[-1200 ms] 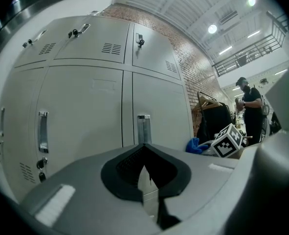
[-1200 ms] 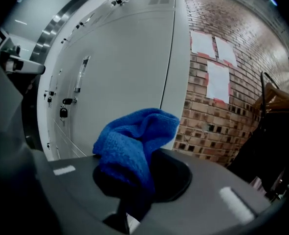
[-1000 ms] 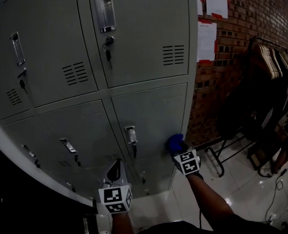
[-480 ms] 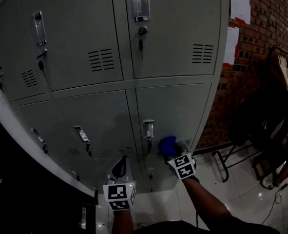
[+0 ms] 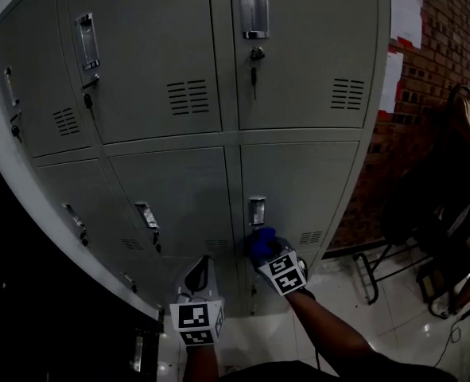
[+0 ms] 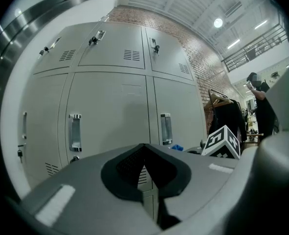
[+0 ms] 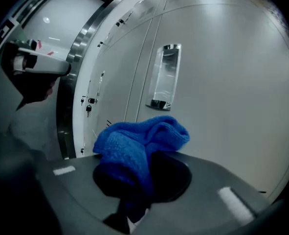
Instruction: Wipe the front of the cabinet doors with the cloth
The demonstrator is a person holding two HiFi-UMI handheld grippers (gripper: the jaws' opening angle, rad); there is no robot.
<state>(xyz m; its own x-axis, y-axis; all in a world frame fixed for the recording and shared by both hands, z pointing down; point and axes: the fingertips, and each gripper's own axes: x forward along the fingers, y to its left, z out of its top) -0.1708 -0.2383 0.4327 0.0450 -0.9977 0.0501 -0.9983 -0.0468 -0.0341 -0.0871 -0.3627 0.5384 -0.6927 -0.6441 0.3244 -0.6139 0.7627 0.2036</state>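
The grey locker cabinet [image 5: 298,181] fills the head view, with two rows of doors. My right gripper [image 5: 263,251] is shut on a bunched blue cloth [image 5: 260,241] and presses it on the lower right door, just under that door's metal handle [image 5: 256,211]. In the right gripper view the cloth [image 7: 139,141] bulges out of the right gripper [image 7: 139,180], with the handle [image 7: 165,77] right above it. My left gripper [image 5: 200,273] hangs shut and holds nothing, to the left in front of the bottom doors. The left gripper [image 6: 145,170] faces the doors but stays apart from them.
A brick wall [image 5: 425,94] with pinned papers [image 5: 405,14] meets the cabinet's right side. A rack of dark clothes [image 5: 457,189] stands on the glossy floor [image 5: 378,317] at the right. Keys hang from several locks [image 5: 255,58]. A person [image 6: 261,106] stands far off.
My right gripper has slid the cloth leftwards across the lower right door, from near its right edge to under the handle. The left gripper has barely moved.
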